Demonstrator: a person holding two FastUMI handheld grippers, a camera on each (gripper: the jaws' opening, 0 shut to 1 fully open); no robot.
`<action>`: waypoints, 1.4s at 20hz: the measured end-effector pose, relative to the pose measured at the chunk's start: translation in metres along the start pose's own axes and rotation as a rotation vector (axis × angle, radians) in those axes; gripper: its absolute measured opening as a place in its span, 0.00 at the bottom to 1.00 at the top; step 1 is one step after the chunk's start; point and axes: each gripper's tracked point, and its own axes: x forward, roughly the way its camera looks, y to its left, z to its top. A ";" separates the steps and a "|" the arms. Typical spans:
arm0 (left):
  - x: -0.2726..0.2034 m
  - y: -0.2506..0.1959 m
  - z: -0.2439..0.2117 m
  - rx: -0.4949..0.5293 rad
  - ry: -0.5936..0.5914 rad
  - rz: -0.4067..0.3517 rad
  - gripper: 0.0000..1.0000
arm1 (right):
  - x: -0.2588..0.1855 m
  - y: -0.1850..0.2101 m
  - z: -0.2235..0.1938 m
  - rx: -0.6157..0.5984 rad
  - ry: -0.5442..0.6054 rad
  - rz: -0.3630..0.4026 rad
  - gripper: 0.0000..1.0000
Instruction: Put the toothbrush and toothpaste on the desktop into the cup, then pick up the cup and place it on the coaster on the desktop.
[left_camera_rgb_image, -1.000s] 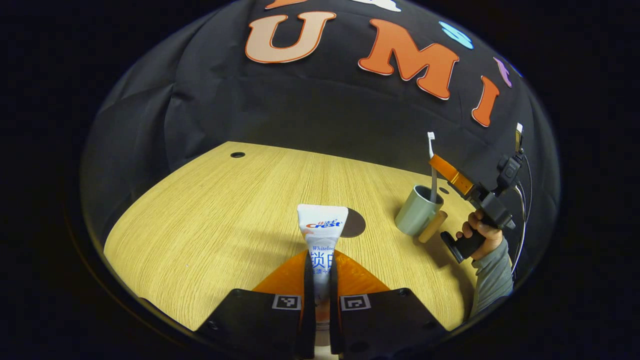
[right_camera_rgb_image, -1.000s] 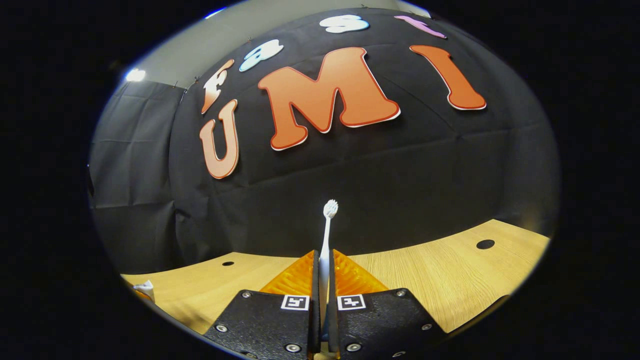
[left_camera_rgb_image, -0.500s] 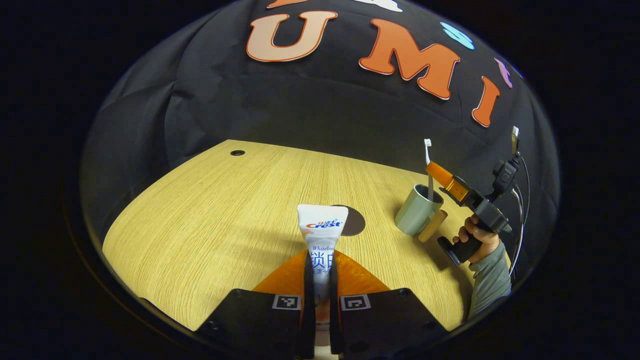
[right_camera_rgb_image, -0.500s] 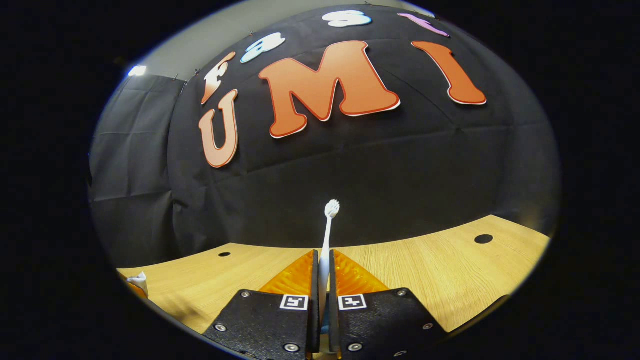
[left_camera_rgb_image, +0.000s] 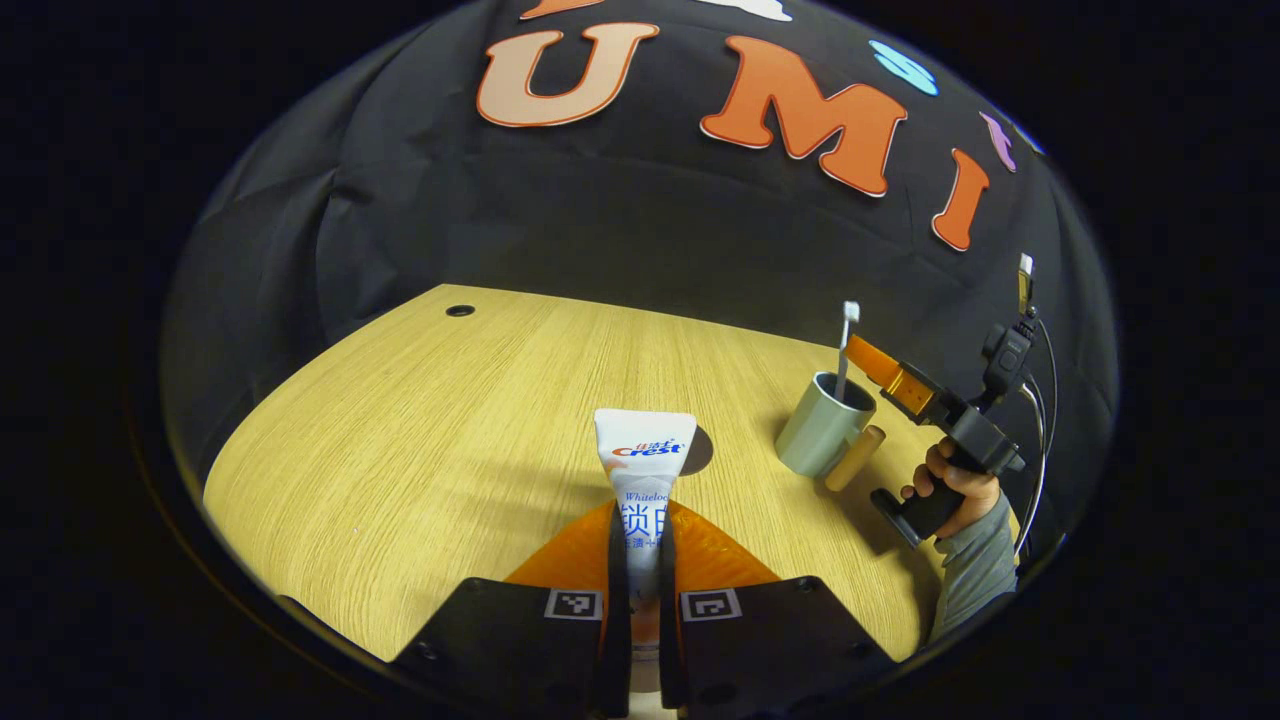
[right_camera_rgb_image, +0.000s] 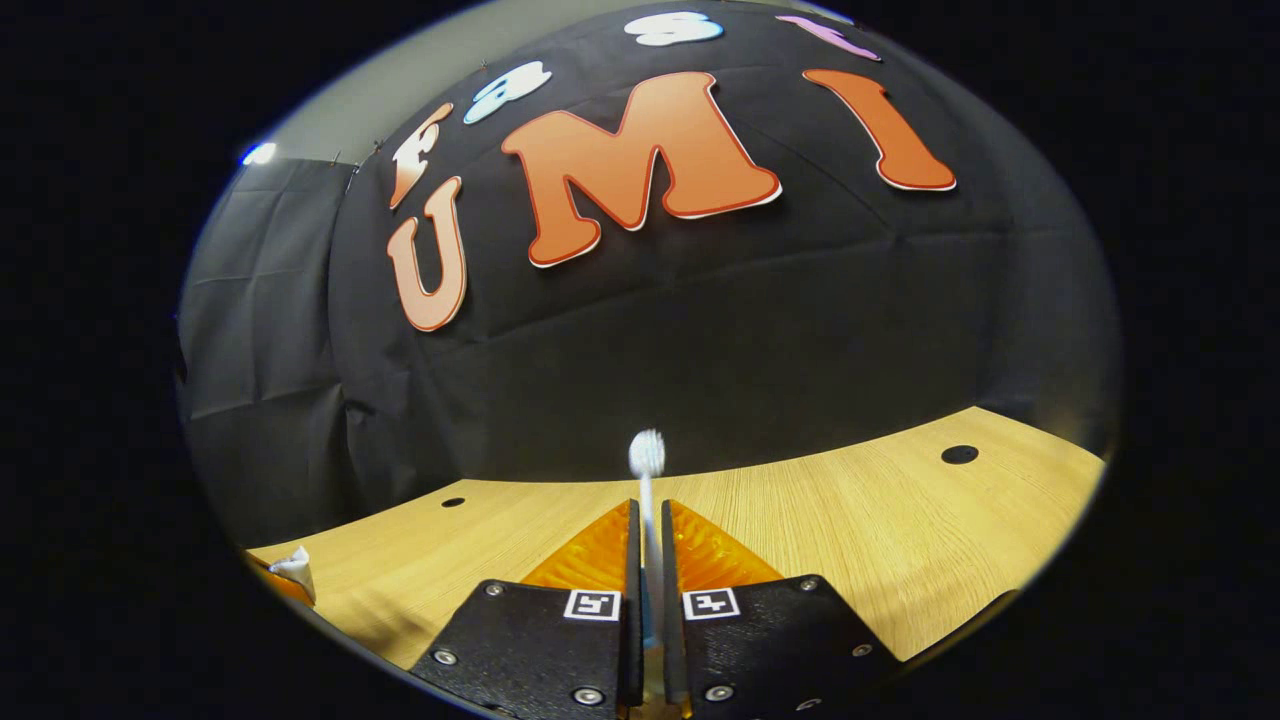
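Two items to load: the slim white toothbrush (left_camera_rgb_image: 846, 345) stands almost upright with its lower end inside the grey-green cylindrical cup (left_camera_rgb_image: 822, 438); the white toothpaste tube with blue and red print (left_camera_rgb_image: 643, 480) is off the desktop, near the middle, well apart from the cup.
Step in hand: judged to be the release of the toothbrush into the cup, the tube to follow.
Right gripper (right_camera_rgb_image: 650, 560): fingers pressed together on the toothbrush handle, bristle head (right_camera_rgb_image: 647, 453) pointing up beyond the tips; in the left gripper view it reaches the cup's rim from the far right, a hand (left_camera_rgb_image: 948, 482) on its grip.
Left gripper (left_camera_rgb_image: 640, 560): pinching the tube low down, flat crimped end pointing forward.
Cup: upright on the pale wood-grain desktop (left_camera_rgb_image: 420, 440), a tan cylindrical handle (left_camera_rgb_image: 853, 457) sticking out at its right side.
Coaster: the dark round disc (left_camera_rgb_image: 697, 450) lies flat just behind the tube, left of the cup and apart from it.
Doing it well: lower until the handle end rests on the cup's bottom, then spread the fingers slowly so the brush leans on the rim rather than dropping.
Withdrawal: draw the fingers up and away from the rim, not sideways.
Risk: a sideways drag could tip the light cup.
Next: bring the tube over the mouth beside the brush, end down.
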 end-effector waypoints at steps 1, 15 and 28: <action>0.005 -0.004 0.005 0.006 -0.005 -0.009 0.14 | -0.004 0.000 0.000 -0.010 0.000 -0.002 0.08; 0.081 -0.103 0.051 0.065 -0.108 -0.148 0.15 | -0.065 0.002 -0.016 -0.014 0.120 0.056 0.30; 0.110 -0.127 0.066 0.003 -0.133 -0.263 0.14 | -0.114 -0.001 -0.029 -0.044 0.162 0.080 0.41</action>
